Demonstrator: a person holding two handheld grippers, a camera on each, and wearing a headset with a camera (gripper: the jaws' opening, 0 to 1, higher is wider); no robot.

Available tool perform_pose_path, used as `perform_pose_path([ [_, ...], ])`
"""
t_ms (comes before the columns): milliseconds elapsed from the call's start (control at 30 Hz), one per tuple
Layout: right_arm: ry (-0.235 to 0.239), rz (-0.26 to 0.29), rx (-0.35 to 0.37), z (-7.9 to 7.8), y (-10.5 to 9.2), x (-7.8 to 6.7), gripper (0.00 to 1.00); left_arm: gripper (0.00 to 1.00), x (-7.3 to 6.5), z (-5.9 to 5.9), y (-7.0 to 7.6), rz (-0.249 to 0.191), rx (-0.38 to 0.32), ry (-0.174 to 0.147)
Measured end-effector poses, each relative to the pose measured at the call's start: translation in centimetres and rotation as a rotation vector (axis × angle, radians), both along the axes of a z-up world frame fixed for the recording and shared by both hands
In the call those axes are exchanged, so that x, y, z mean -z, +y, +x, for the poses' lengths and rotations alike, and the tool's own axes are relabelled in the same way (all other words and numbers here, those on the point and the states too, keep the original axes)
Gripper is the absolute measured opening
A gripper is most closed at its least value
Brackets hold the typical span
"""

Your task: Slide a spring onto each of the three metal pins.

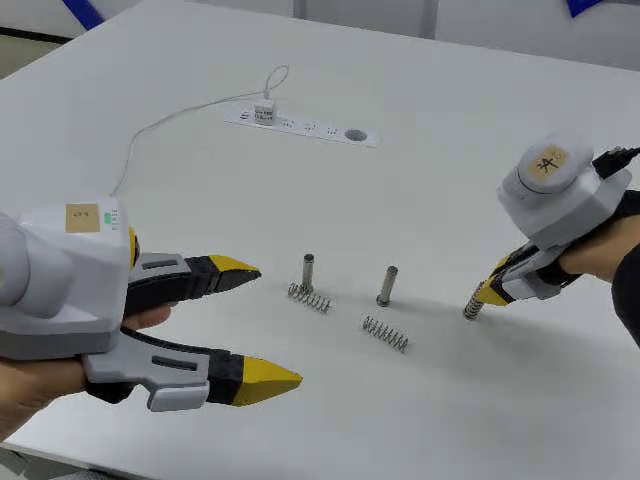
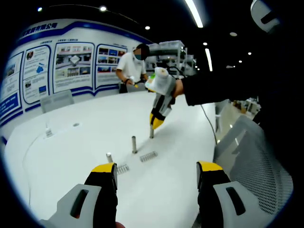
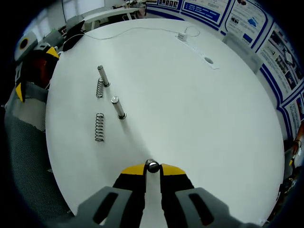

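The right claw pinches the pin between its tips, spring coiled just below; the left claw gapes wide.

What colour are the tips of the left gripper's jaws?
Yellow tips on black jaws, on the left gripper; the head view shows them best.

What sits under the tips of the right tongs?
A spring upright on the table, gripped by the right tongs; a pin shows its top between the tips. The pin's shaft is hidden.

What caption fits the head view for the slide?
Right gripper shut on the third pin, its spring on; left gripper open; two springs lie by two bare pins.
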State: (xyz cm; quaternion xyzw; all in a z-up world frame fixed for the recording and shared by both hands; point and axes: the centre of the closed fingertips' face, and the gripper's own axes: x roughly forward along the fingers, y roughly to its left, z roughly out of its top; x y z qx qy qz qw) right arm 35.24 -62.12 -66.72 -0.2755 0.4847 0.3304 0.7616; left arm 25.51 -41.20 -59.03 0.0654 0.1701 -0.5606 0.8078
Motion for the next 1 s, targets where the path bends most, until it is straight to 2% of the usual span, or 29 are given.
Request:
perform_pose_path([
  [133,-0.011,0.006,-0.001,-0.1,-0.1,-0.3,0.16,0.69,0.0,0.0,0.0,0.002,0.002,0.000],
  [433,-0.049,0.011,-0.002,-0.7,-0.2,-1.7,0.17,0.69,0.1,-0.1,-0.1,0.005,0.010,-0.003],
  [700,-0.061,0.020,-0.002,-1.9,0.2,-2.2,0.17,0.69,0.2,-0.2,-0.4,0.011,0.020,-0.005],
  [1000,-0.054,0.051,-0.021,-3.7,1.9,-2.2,0.17,0.69,0.3,-0.2,-0.6,0.014,0.026,-0.012],
])
